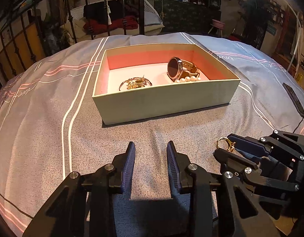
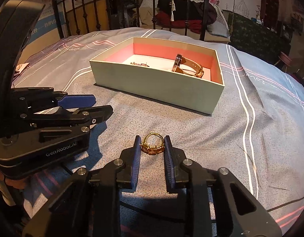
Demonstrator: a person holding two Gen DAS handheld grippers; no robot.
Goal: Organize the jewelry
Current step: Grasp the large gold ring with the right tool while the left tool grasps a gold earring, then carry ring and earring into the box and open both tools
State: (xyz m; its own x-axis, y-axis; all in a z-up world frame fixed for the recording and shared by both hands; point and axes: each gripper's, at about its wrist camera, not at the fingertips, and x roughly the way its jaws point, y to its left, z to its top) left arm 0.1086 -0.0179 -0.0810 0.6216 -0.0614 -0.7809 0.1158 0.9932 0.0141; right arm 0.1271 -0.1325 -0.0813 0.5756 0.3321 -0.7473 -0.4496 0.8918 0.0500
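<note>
You had the gold ring pinched between the fingers of the right gripper, caught near the fingertips, band standing up and the stone setting low. Whether it was clear of the grey bedspread or touching it could not be told from either view. The left gripper stood spread and empty, just beside the right one, pointed at the box.

The box sat ahead on the bedspread, well apart from the ring. Inside: a gold bracelet at the left, a watch at the right, a strand of pearls against the near wall.

Risks, as judged here:
- The hold was shallow and on a thin round band. Any easing of your squeeze, or a jolt in transit, could roll the ring out onto the soft cloth, where it would likely sink into a fold.
- The box wall stood fairly high. Coming in low could clip the near rim and shove the light box.
- Releasing over the watch or pearls could tangle or scratch pieces; the bare floor between bracelet and watch looked the safer spot.
</note>
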